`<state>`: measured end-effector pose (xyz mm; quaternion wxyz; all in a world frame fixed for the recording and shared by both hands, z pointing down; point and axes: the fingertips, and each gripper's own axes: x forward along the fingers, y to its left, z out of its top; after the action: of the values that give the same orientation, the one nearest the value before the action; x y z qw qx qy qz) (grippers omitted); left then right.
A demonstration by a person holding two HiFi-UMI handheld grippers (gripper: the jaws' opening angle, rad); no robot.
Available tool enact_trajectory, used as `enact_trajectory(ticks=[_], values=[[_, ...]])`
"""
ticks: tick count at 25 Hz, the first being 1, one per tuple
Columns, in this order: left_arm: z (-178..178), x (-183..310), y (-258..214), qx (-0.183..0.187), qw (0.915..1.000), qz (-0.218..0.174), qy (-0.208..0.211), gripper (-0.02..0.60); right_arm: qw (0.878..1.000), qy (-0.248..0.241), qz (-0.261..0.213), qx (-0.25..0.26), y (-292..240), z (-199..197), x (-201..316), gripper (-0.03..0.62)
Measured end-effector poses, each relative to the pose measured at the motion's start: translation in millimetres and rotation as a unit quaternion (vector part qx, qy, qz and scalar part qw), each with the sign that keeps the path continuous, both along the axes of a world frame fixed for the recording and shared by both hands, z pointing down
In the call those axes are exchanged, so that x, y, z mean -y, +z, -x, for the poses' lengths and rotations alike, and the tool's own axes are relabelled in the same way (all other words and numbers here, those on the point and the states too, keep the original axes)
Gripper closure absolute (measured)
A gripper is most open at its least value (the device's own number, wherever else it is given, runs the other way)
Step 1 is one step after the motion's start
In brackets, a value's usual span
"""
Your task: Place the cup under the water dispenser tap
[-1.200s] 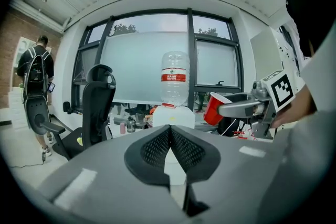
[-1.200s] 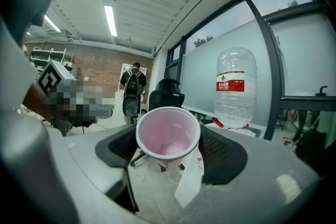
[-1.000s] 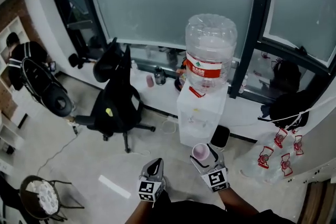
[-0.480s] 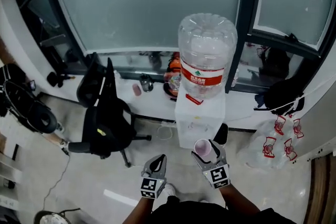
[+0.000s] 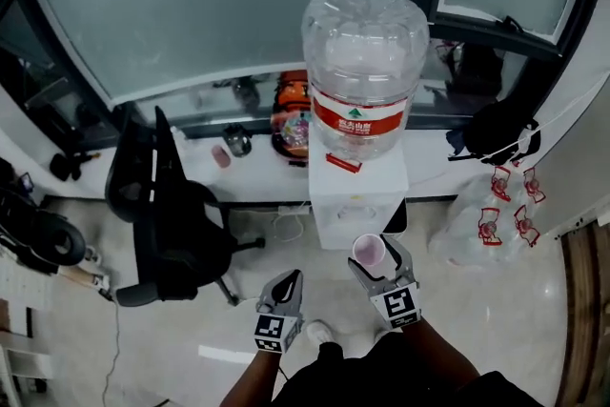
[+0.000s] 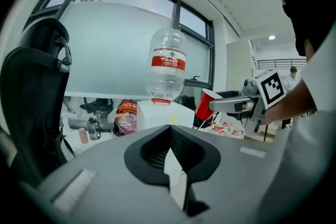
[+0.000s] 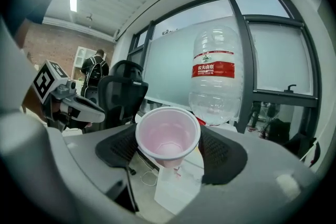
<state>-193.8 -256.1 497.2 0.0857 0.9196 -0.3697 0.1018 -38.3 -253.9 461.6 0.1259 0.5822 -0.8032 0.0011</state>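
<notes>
**A:** Where does the water dispenser [image 5: 357,205] stand?

**B:** Against the window ledge [image 5: 257,184], with the big bottle [image 5: 364,71] upended on top of it.

**A:** And around it, seen from the head?

**B:** The office chair [image 5: 162,224] is at its nine o'clock. The plastic bags [image 5: 486,224] are at three, and the backpack [image 5: 491,133] is near two.

**A:** The cup [image 5: 368,249]?

**B:** It's at the dispenser's six o'clock, just in front, between the right gripper's [image 5: 374,255] jaws. The left gripper [image 5: 290,278] lies at the cup's eight o'clock, apart from it.
</notes>
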Motion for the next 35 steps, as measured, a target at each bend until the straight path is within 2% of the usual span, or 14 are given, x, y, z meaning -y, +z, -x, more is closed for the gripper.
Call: enact_trajectory(ticks=[5, 9, 13, 18, 23, 27, 35], values=[[-9, 13, 23, 0.018, 0.9997, 0.01, 0.015, 0.566, 0.999, 0.0, 0.024, -0.021, 17, -5, 7, 0.24], [-20, 25, 39, 0.017, 0.9997, 0.015, 0.005, 0.566, 0.999, -0.016, 0.046, -0.021, 45, -8, 14, 0.24], [-29, 29, 67, 0.027, 0.9985, 0.049, -0.005, 0.566, 0.998, -0.029, 0.057, -0.021, 77, -10, 25, 0.24], [-38, 42, 106, 0.025, 0.9994, 0.018, -0.016, 0.566, 0.997, -0.044, 0.062, -0.029, 122, -20, 43, 0.24], [-40, 48, 165, 0.031, 0.9984, 0.034, -0.033, 0.566, 0.996, -0.049, 0.065, -0.025, 178, -27, 57, 0.24], [-41, 59, 190, 0.015, 0.999, 0.021, -0.038, 0.566, 0.996, -0.05, 0.074, -0.03, 215, -25, 69, 0.24], [-43, 74, 232, 0.011, 0.9993, 0.012, -0.034, 0.566, 0.995, -0.053, 0.081, -0.022, 285, -20, 93, 0.24]])
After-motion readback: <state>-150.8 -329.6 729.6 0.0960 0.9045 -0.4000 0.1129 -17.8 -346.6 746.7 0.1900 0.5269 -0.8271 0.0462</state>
